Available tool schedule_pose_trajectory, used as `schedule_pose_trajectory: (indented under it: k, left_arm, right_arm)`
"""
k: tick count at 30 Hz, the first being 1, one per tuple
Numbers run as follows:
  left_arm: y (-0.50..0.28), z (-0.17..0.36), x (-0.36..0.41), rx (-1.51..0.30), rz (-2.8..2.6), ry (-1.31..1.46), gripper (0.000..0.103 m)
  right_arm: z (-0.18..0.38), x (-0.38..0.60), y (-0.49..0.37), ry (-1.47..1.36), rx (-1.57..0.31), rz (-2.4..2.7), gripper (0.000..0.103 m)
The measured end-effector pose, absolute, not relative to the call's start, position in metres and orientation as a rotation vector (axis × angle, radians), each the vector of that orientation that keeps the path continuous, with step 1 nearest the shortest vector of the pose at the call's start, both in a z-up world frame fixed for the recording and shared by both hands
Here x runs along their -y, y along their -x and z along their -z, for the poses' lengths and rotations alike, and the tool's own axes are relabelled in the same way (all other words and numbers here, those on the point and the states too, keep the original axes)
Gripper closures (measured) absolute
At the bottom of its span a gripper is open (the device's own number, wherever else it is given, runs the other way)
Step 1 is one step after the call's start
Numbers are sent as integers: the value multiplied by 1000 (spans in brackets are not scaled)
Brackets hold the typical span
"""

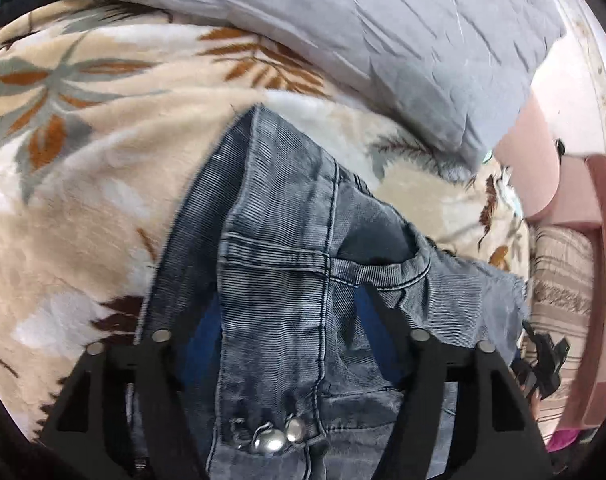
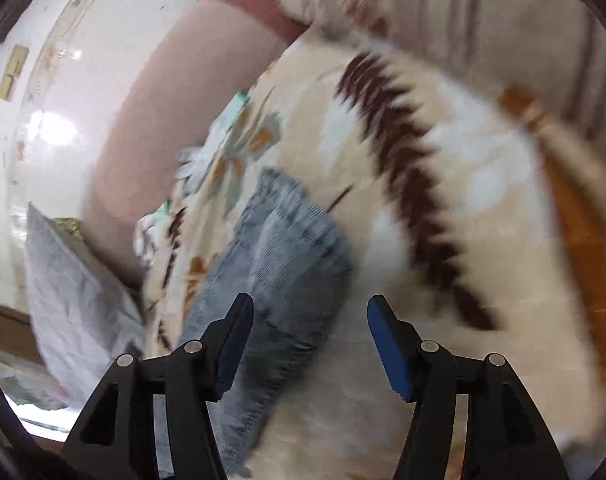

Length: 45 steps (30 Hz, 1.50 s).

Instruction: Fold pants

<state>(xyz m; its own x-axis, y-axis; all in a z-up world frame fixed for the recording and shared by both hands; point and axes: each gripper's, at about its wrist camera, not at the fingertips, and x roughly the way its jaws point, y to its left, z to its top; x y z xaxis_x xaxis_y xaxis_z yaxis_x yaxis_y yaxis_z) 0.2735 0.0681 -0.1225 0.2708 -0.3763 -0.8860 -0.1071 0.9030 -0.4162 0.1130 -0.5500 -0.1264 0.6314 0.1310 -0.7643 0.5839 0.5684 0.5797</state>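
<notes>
Grey-blue jeans (image 1: pixel 279 248) lie on a beige floral blanket (image 1: pixel 83 168). The waistband end, with two metal buttons (image 1: pixel 279 438), is closest to the left wrist camera. My left gripper (image 1: pixel 287 300) stands open astride this end. Denim runs between its fingers and drapes over part of them, and the blue pads (image 1: pixel 205 324) show at either side without pressing it. In the right wrist view, a frayed leg end (image 2: pixel 287 236) of the jeans rests on the blanket (image 2: pixel 443 208). My right gripper (image 2: pixel 311 300) hovers open above it, and the denim reaches under its left finger.
A grey pillow (image 1: pixel 383 40) lies on the blanket beyond the jeans, also in the right wrist view (image 2: pixel 75 300). A pink padded bed edge (image 1: pixel 543 168) (image 2: pixel 163 120) borders the blanket, with a white wall behind. Striped bedding (image 1: pixel 559 280) is at the right.
</notes>
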Motion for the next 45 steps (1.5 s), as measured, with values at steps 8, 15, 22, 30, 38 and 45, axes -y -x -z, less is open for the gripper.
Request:
schedule_pose_trajectory:
  k: [8, 15, 22, 30, 38, 45]
  left_arm:
    - [-295, 108, -46, -1269, 147, 340, 84]
    - [-305, 119, -44, -1308, 95, 333, 84]
    - [-305, 91, -65, -1261, 164, 382, 55]
    - [-313, 118, -35, -1317, 197, 398, 30]
    - [-323, 100, -11, -1202, 189, 324, 93]
    - [-350, 119, -22, -1251, 16, 268, 98]
  right_arm:
    - [30, 558, -121, -724, -678, 387, 94]
    - [100, 578, -128, -679, -990, 540, 76]
    - [41, 598, -112, -680, -778, 468, 42]
    - [73, 596, -198, -482, -997, 400, 31]
    - [42, 567, -220, -304, -827, 302, 94]
    - [100, 588, -248, -324, -1065, 516, 87]
